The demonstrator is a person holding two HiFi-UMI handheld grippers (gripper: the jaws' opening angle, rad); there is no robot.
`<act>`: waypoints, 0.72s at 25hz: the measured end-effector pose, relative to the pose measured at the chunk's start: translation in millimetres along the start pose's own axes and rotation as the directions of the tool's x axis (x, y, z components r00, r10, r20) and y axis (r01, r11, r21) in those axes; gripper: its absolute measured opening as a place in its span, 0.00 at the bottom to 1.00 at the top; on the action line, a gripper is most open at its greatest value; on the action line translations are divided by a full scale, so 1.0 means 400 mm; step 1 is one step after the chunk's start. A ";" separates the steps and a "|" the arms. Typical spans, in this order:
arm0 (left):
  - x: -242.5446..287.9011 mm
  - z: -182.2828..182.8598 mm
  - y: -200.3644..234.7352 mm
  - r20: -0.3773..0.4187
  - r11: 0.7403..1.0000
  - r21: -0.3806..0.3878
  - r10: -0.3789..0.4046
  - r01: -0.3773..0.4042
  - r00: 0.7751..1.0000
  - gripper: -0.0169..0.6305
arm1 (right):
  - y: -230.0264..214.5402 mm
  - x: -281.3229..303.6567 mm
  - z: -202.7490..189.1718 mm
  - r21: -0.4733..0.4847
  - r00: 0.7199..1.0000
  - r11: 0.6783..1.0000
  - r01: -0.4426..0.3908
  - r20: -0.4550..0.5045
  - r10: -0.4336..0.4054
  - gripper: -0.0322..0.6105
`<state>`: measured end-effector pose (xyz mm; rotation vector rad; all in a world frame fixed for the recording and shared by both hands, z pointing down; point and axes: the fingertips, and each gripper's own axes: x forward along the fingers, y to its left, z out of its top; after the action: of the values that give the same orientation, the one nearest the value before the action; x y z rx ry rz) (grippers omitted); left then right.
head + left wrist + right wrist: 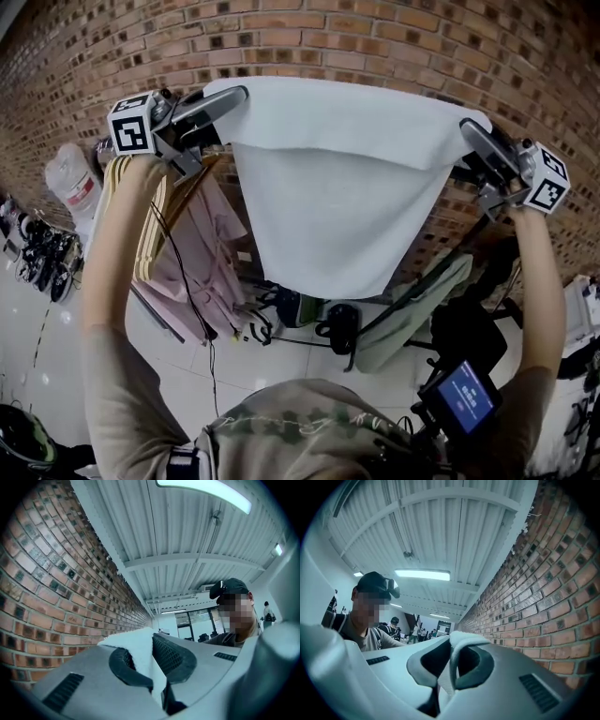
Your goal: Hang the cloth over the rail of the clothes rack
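Observation:
A white cloth hangs spread wide in front of the brick wall, held up by its two top corners. My left gripper is shut on the left corner and my right gripper on the right corner. In the left gripper view the white cloth is pinched between the dark pads of the left gripper. The right gripper view shows a fold of cloth clamped in the right gripper. The clothes rack stands below and behind the cloth, which hides its top rail.
Pink garments and a striped one hang on the rack at left, a green one at right. Shoes and a white bag lie by the wall. A person in a cap shows in both gripper views.

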<state>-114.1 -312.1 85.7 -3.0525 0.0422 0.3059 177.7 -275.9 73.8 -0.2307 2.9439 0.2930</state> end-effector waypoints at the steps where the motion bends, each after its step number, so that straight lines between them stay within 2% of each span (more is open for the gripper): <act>1: 0.003 0.007 0.014 -0.005 1.000 0.002 0.021 -0.021 1.000 0.05 | -0.011 0.000 0.000 0.002 1.000 1.000 0.008 -0.006 -0.008 0.08; 7: 0.028 0.071 0.069 0.002 0.999 0.014 0.052 -0.052 0.999 0.05 | -0.057 0.014 0.066 -0.041 0.999 0.998 0.036 -0.002 -0.037 0.08; 13: 0.056 0.110 0.115 -0.008 0.995 0.076 0.069 -0.068 0.998 0.05 | -0.105 0.013 0.110 -0.052 0.999 0.998 0.033 0.003 -0.033 0.08; 18: 0.067 0.114 0.160 -0.013 0.996 0.058 0.066 -0.065 0.998 0.05 | -0.133 0.015 0.113 -0.019 0.999 1.000 0.024 0.028 -0.023 0.08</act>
<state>-99.2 -373.1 31.3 -3.0004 0.1490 0.2807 188.0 -319.0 19.1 -0.2612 2.9095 0.3188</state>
